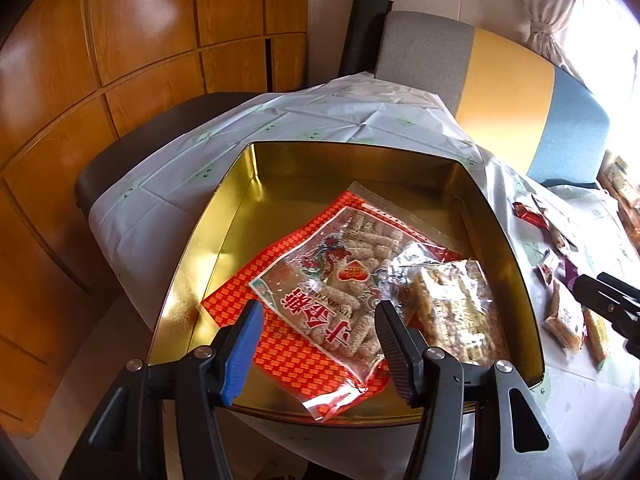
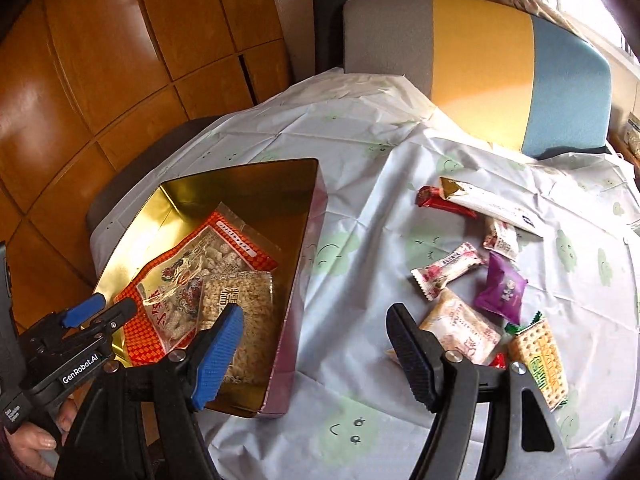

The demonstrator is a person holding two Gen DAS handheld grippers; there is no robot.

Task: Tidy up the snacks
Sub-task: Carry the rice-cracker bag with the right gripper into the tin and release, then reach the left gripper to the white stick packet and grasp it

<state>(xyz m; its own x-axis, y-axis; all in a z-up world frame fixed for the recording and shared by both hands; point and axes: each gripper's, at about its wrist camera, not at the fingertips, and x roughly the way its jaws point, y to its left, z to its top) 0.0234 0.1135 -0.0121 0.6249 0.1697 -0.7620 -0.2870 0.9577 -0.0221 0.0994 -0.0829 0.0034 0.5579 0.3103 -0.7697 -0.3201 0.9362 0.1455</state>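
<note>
From my left wrist, my left gripper (image 1: 318, 322) hangs spread and empty over the near rim of the gold tin (image 1: 352, 156). Inside lies the red sesame-stick bag (image 1: 320, 276), its long axis diagonal from near-left to far-right, with the clear puffed-rice pack (image 1: 456, 304) overlapping its right side.

From my right wrist, my right gripper (image 2: 316, 328) is spread wide, holding nothing, above the tablecloth (image 2: 360, 140) just right of the tin (image 2: 296, 280). Loose snacks lie to its right: a purple packet (image 2: 502, 288), a pink-white candy bar (image 2: 446, 270) pointing far-right, and a cracker pack (image 2: 540, 360).
</note>
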